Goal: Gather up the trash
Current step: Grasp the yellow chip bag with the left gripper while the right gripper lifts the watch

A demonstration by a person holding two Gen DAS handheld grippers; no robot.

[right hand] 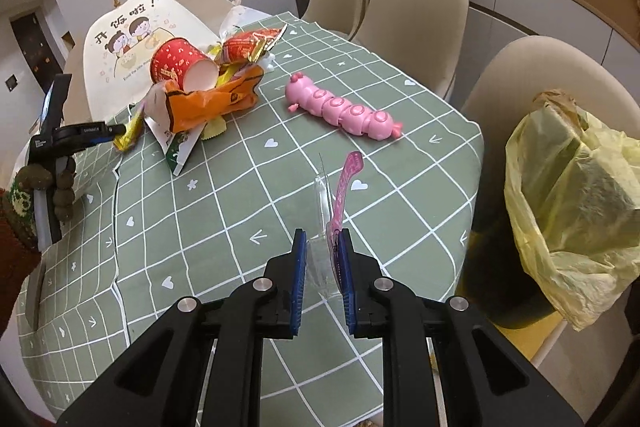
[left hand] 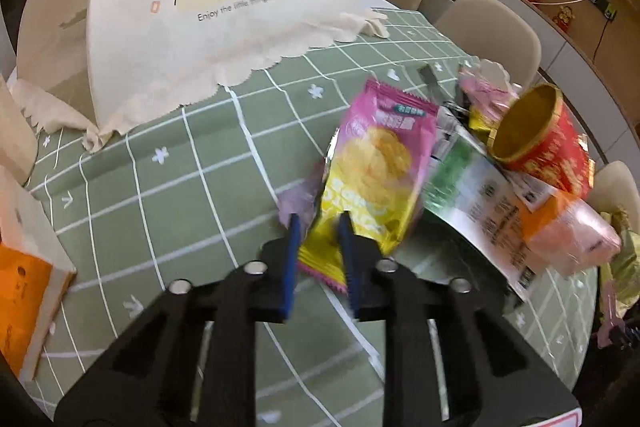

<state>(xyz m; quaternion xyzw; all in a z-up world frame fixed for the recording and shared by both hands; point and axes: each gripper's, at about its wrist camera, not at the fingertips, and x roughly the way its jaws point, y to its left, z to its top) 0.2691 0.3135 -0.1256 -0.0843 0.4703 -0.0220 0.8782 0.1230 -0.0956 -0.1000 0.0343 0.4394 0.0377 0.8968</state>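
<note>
Your left claw [left hand: 318,223] is clamped on the lower end of a crinkly pink-and-yellow snack packet [left hand: 374,163], blurred, so its print is unreadable. Beside the packet sits the trash pile: a red paper cup [left hand: 540,135] on its side, a glossy printed sheet [left hand: 484,211] and an orange wrapper [left hand: 560,223], partly overlapping. Your right claw [right hand: 322,247] grips clear plastic packaging with a pink card strip [right hand: 346,187]; its transparent edges are hard to trace. Right of the tabletop [right hand: 248,211], a thin yellow bag [right hand: 572,195] hangs open, partly cut off.
</note>
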